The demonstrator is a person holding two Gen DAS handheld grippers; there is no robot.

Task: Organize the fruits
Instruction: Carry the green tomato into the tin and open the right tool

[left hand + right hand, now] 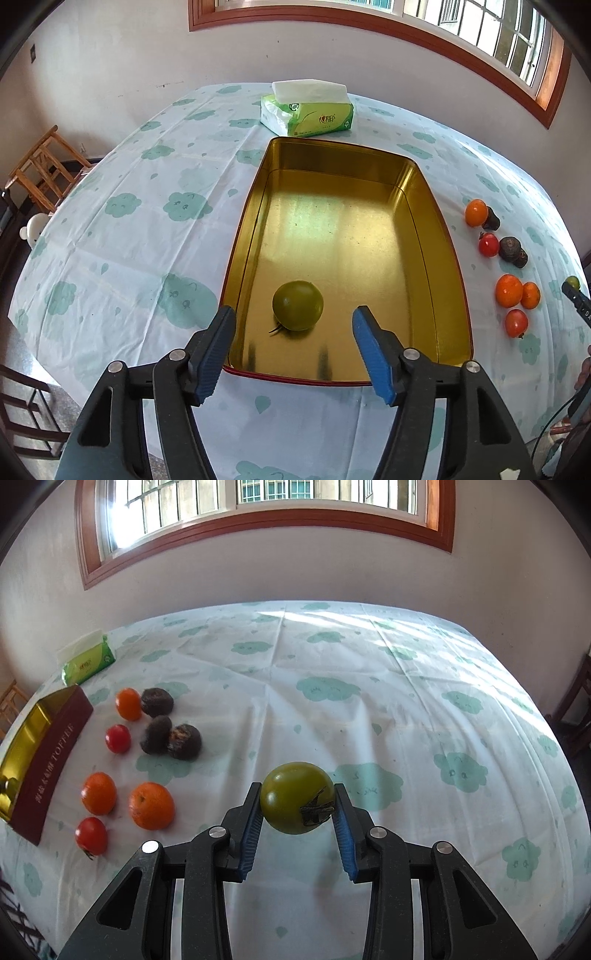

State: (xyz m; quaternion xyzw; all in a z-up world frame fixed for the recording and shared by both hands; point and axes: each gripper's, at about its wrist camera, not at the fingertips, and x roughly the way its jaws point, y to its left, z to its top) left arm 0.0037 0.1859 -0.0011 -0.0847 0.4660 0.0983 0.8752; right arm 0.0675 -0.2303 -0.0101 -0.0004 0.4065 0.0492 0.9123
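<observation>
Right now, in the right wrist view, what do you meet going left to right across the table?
Tin → red tomatoes, oranges → dark fruits → green tomato, clamped in the right gripper → bare tablecloth.

Wide bare floor inside the gold tin [413, 229], blocked only by one green tomato [297, 305] near the front wall, just ahead of the spread left claw [293, 332]. Open tablecloth [369, 709] ahead and right of the right claw [297, 805], itself filled by a second green tomato [291, 794]. To its left, narrow gaps between oranges [151, 805], red tomatoes [91, 832] and dark fruits [157, 701], hemmed by the tin's maroon wall [51, 764].
</observation>
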